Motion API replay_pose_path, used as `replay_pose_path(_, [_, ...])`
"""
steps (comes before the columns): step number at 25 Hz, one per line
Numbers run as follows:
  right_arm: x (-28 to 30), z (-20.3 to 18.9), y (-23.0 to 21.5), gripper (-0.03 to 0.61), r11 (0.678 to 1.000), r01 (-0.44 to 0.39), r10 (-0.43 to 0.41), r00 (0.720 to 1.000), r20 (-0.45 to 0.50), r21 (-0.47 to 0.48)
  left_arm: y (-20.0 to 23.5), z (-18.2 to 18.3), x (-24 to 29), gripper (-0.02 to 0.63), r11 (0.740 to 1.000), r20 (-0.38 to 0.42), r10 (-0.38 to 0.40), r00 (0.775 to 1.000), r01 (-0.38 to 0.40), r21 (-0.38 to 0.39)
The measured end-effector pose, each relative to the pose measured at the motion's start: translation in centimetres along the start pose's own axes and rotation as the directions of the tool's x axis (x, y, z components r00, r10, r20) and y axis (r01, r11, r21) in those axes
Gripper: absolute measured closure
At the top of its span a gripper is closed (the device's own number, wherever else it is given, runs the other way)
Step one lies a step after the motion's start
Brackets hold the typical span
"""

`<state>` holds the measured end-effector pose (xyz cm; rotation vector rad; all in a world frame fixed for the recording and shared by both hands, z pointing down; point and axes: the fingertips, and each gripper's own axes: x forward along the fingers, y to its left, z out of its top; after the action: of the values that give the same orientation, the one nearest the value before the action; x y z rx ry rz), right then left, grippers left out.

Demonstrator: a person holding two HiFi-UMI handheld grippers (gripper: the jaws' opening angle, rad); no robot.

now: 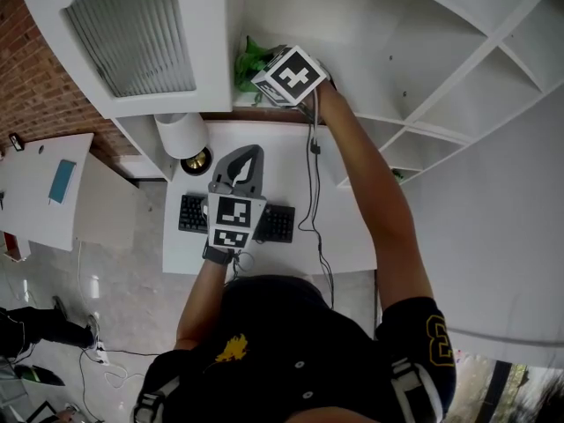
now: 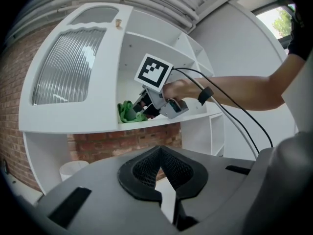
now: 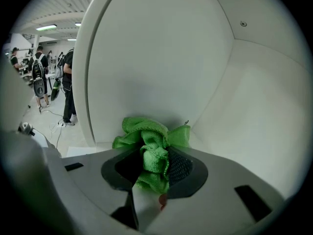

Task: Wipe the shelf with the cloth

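Observation:
A green cloth [image 3: 151,148] is bunched between the jaws of my right gripper [image 3: 154,166], which is shut on it. That gripper [image 1: 263,79] reaches into a white shelf compartment [image 1: 264,7] and presses the cloth [image 1: 249,60] against the shelf board near its left end. From the left gripper view, the right gripper [image 2: 142,106] holds the cloth [image 2: 127,112] down on the shelf board [image 2: 188,117]. My left gripper [image 1: 244,163] hangs lower, above the desk, shut with nothing in it, and its jaws [image 2: 164,177] point up at the shelf.
A black keyboard [image 1: 278,223] lies on the white desk [image 1: 348,227] under the left gripper. A white lamp shade [image 1: 182,134] stands at the desk's back left. A cabinet door with ribbed glass [image 1: 132,33] flanks the compartment. A cable [image 1: 313,192] hangs from the right arm. People [image 3: 39,77] stand far off.

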<state>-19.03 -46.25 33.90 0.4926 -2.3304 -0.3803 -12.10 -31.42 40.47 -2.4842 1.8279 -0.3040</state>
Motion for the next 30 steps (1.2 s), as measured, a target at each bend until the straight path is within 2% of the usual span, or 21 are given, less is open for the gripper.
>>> replay_pose_path(3, [-0.3, -0.6, -0.4, 0.456, 1.000, -0.002, 0.002, 1.000, 0.000, 0.019, -0.2, -0.3, 0.1, 0.603, 1.000, -0.003, -0.011, 1.000, 0.011, -0.019])
replay_pose_path(30, [-3.6, -5.0, -3.4, 0.456, 0.990, 0.083, -0.079, 0.996, -0.047, 0.113, -1.3, -0.8, 0.2, 0.603, 0.999, -0.022, -0.046, 0.999, 0.045, -0.005])
